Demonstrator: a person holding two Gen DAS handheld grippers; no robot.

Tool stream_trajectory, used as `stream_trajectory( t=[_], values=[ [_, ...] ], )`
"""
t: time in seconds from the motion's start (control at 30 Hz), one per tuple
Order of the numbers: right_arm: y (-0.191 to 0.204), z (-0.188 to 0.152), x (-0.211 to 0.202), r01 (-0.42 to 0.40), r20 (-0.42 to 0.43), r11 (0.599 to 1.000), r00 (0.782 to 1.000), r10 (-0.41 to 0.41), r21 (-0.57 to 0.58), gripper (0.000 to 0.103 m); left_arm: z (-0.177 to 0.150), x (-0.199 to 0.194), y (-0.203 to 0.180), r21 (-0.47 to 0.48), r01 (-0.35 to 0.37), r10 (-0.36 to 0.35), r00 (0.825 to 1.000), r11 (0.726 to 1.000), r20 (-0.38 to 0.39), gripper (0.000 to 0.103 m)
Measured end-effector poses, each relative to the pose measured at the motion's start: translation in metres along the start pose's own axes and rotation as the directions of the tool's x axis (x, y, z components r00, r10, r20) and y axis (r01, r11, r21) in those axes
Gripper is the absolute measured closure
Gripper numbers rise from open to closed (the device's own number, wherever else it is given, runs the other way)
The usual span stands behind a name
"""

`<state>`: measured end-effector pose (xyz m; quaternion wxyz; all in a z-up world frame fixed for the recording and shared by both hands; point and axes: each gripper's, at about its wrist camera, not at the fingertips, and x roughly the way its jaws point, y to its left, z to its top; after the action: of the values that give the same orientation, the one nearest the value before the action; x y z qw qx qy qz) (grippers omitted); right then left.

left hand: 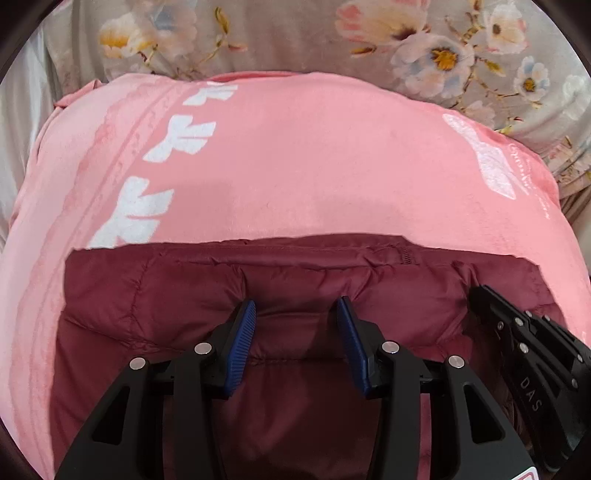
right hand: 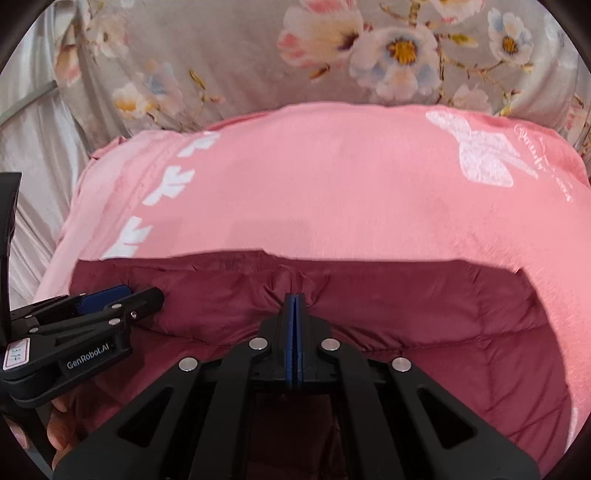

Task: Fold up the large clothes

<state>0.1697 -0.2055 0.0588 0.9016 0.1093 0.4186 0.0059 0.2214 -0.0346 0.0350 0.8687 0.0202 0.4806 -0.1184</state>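
A maroon padded jacket (left hand: 295, 295) lies on a pink blanket (left hand: 314, 166) spread over a floral bedsheet (left hand: 295, 33). The left gripper (left hand: 297, 317) has its jaws half open, pressed on the jacket's far edge. Only the right wrist view shows the right gripper (right hand: 294, 306) with jaws fully together, pinching a jacket fold, and a hand (right hand: 59, 424) under the left gripper.

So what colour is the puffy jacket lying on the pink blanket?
Dark maroon jacket, quilted; clearest in the left wrist view.
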Motion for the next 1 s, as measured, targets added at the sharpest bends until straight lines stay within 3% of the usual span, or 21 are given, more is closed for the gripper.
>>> stream_trajectory(
  t=[0.23, 0.43, 0.8, 0.87, 1.0],
  values=[
    [-0.011, -0.010, 0.027, -0.027, -0.041, 0.998, 0.999, 0.029, 0.055, 0.103, -0.012, 0.025, -0.007, 0.029, -0.067, 0.065, 0.996, 0.997, 0.056, 0.055],
    [-0.009, -0.013, 0.034, -0.027, -0.036, 0.999, 0.999, 0.029, 0.048, 0.103, -0.015, 0.032, -0.010, 0.028, -0.083, 0.080, 0.992, 0.996, 0.097, 0.053],
    [-0.012, -0.013, 0.037, -0.046, -0.046, 0.997, 0.998, 0.050, 0.065, 0.103, -0.016, 0.035, -0.017, 0.052, -0.130, 0.124, 0.987, 0.990, 0.107, 0.051],
    [-0.018, -0.010, 0.021, -0.054, -0.046, 0.995, 0.997, 0.058, 0.090, 0.103, -0.015, 0.025, -0.013, 0.064, -0.122, 0.116, 0.989, 0.991, 0.091, 0.050],
    [-0.054, 0.004, -0.038, -0.012, 0.096, 0.990, 0.995, -0.002, 0.139, 0.102, -0.006, -0.023, 0.018, 0.014, -0.091, 0.088, 0.985, 0.996, 0.149, 0.046]
  ],
)
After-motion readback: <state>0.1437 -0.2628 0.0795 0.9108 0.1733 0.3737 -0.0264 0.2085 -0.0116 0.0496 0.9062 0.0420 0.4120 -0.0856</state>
